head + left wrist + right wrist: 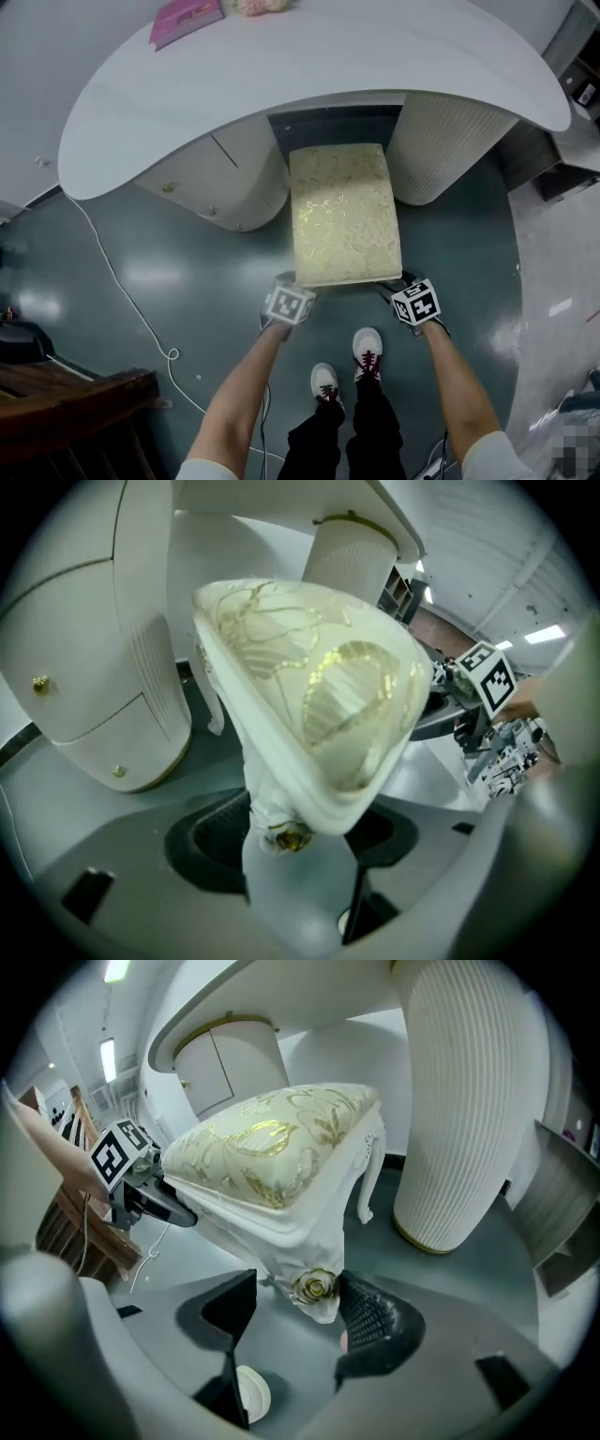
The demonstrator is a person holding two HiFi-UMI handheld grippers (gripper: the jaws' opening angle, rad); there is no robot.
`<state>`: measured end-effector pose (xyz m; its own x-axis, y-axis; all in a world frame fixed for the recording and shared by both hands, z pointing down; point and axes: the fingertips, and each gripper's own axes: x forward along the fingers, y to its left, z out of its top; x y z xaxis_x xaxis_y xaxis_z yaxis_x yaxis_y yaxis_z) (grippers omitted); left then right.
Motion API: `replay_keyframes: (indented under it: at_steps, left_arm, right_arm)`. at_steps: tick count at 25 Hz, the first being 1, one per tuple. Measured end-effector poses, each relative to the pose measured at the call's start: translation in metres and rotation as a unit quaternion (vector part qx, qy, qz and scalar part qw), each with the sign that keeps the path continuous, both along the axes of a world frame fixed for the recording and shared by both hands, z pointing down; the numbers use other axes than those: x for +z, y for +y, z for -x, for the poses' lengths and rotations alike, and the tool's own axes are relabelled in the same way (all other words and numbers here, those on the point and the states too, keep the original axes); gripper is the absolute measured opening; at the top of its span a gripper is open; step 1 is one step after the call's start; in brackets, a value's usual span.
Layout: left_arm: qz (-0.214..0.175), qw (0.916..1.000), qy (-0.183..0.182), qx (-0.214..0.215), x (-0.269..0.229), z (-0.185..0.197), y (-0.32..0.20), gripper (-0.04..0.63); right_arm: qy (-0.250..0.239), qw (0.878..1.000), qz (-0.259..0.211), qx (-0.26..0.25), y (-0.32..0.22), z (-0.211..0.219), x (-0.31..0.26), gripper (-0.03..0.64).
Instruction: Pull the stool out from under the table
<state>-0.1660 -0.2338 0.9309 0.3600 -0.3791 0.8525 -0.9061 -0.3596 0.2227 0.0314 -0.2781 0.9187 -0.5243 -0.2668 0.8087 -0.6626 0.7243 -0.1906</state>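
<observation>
I am pinching the stool's [344, 216] near left leg [286, 803] with my left tongs [294, 281], their pads pressing on both sides of it. My right tongs [295, 1312] are standing spread around the near right leg [314, 1288], the right pad touching it and the left pad apart. The stool's far end is sitting under the white table [375, 56], its near end sticking out toward me.

We record the stool [343, 214] seat as woven cream cloth with shiny gold brocade; frame glossy white, with a gilt rosette [314, 1286]. Table [309, 66] top smooth, matt white; pedestal [469, 1101] finely ribbed. Floor [450, 253] glossy grey-green. Right gripper [302, 1290] pads [375, 1321] black, rough-knurled
</observation>
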Motion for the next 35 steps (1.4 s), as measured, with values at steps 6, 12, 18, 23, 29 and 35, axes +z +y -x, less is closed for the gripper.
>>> replay_keyframes:
  at_steps: [6, 12, 18, 23, 29, 35]
  left_arm:
    - [-0.004, 0.9998, -0.017, -0.011, -0.003, 0.001, 0.018, 0.282]
    - [-0.036, 0.9989, -0.018, -0.026, -0.008, -0.003, 0.019, 0.282]
    - [-0.021, 0.9995, -0.009, -0.024, -0.004, -0.011, 0.047, 0.282]
    - [-0.019, 0.9993, -0.018, -0.025, -0.006, -0.015, 0.063, 0.282]
    - [-0.017, 0.9992, -0.018, -0.032, -0.003, -0.023, 0.087, 0.282]
    - [-0.018, 0.9994, -0.007, -0.027, -0.001, -0.037, 0.115, 0.282]
  right_arm:
    - [0.047, 0.999, 0.004, -0.025, 0.015, -0.003, 0.003, 0.27]
    - [0.042, 0.999, -0.009, -0.013, 0.015, -0.006, -0.001, 0.27]
    - [0.038, 0.999, -0.008, -0.009, 0.04, -0.011, 0.001, 0.27]
    - [0.039, 0.999, -0.006, -0.012, 0.056, -0.017, 0.002, 0.27]
    - [0.036, 0.999, -0.007, -0.02, 0.078, -0.024, 0.001, 0.27]
    - [0.034, 0.999, -0.007, -0.02, 0.108, -0.035, 0.002, 0.27]
